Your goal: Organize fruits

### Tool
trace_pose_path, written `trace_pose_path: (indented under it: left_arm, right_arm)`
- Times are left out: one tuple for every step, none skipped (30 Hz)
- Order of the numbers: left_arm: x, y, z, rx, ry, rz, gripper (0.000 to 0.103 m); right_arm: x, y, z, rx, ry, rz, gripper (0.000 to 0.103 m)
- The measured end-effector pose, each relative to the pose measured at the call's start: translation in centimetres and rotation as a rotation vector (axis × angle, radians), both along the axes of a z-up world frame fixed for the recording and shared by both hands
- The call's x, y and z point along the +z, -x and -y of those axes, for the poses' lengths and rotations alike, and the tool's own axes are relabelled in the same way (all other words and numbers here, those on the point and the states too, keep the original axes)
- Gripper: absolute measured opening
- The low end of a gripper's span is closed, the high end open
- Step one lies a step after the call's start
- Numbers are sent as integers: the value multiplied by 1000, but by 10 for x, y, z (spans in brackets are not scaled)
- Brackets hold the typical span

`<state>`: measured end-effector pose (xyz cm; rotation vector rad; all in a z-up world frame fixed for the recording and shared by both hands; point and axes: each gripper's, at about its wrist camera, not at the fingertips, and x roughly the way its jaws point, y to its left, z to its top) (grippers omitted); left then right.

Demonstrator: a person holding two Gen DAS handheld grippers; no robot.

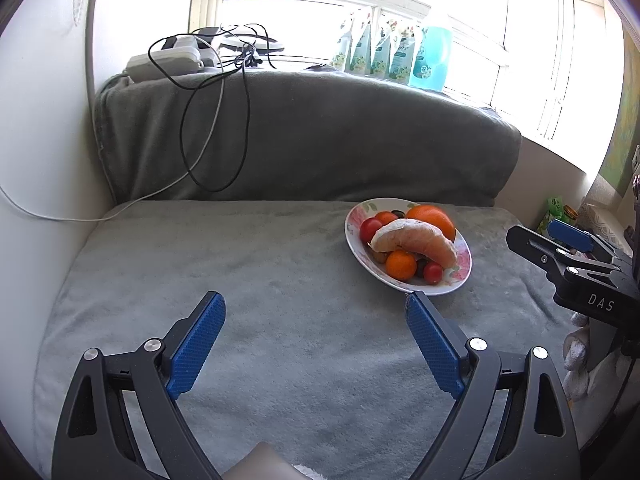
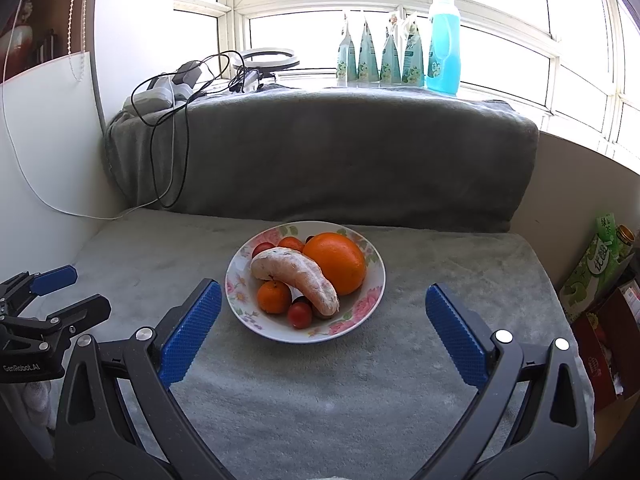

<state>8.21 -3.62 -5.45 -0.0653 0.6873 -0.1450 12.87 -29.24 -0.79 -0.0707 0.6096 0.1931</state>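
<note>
While both pairs of tongs hang over the grey blanket-covered seat (image 2: 320,380), the fruit sits untouched on a floral plate (image 2: 362,306) toward the back of it, just in front of the grey cushion (image 2: 320,152) under the window. The left tongs (image 1: 316,338) are spread wide with nothing between their blue pads, and the plate lies ahead of them and off to their right, its near rim just beyond the tip of the right-hand pad. The right tongs (image 2: 323,334) are likewise wide open and empty, with the plate almost straight ahead between the two pads but apart from them. On the plate a large orange (image 2: 336,262) fills the far right side, and a pale, curved, banana-shaped piece (image 2: 298,278) lies diagonally across the middle, leaning against it. A small mandarin (image 2: 274,296) rests at the near left, touching the curved piece, with a cherry tomato (image 2: 300,314) beside it at the front rim; another mandarin (image 2: 291,243) and a second cherry tomato (image 2: 262,249) peek out behind. Black and white cables (image 2: 164,148) trail down over the cushion's left end, and a blue bottle (image 2: 443,46) with a row of pouches (image 2: 380,56) stands on the windowsill.
</note>
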Motion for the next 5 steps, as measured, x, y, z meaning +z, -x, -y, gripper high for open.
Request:
trace_pose_path:
  left_arm:
    - [0,0,0,0,0,0,91]
    - [0,0,0,-1,1,-2,91]
    - [0,-1,-1,-3,2,-3,91]
    - [0,-1,-1,-3,2,-3,91]
    - [0,-1,-1,-4,2,-3,91]
  right_arm:
    - [0,0,0,0,0,-1,103]
    - [0,0,0,1,1,-2,103]
    - [0,-1,0,0,1,-2,103]
    - [0,-1,1,-1,1,-4,103]
    - [0,-2,1,-2,0,-5,103]
